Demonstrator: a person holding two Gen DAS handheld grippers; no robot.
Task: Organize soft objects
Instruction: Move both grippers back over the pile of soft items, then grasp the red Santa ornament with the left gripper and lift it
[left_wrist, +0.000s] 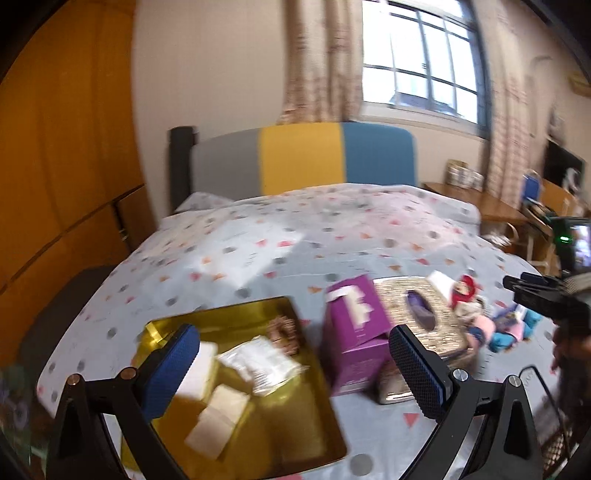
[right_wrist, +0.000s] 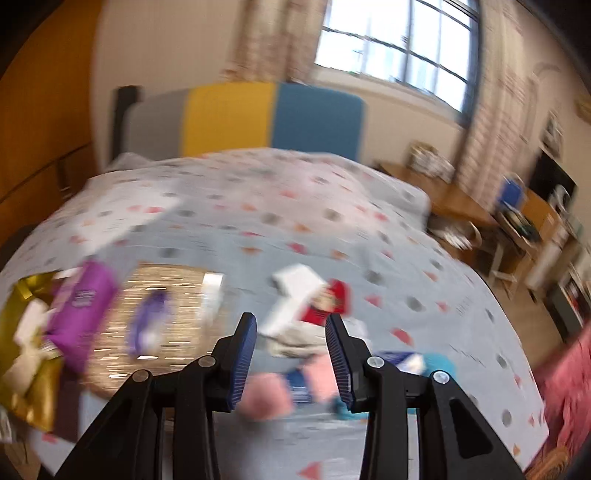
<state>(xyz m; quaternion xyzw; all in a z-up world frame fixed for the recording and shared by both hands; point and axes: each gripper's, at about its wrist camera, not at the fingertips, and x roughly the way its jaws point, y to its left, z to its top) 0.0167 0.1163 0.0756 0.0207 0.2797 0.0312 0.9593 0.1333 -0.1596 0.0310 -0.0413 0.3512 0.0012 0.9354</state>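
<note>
The left tongs (left_wrist: 291, 365) are spread wide over a shiny gold tray (left_wrist: 295, 417) holding white squares. The right tongs (right_wrist: 291, 354) are partly open, holding nothing, above a blurry heap of soft toys (right_wrist: 295, 343). A purple box (left_wrist: 354, 332) and a glittery tissue box (left_wrist: 421, 314) sit between, on the spotted bed (left_wrist: 295, 240).

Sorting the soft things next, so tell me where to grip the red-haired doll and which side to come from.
Grip the red-haired doll across its pale midsection, coming from above and the near side with the right gripper. It lies flat on the bed, head away, body running toward the camera, and the open jaws already straddle it. The glittery tissue box crowds its left. Blur hides finer detail.
</note>
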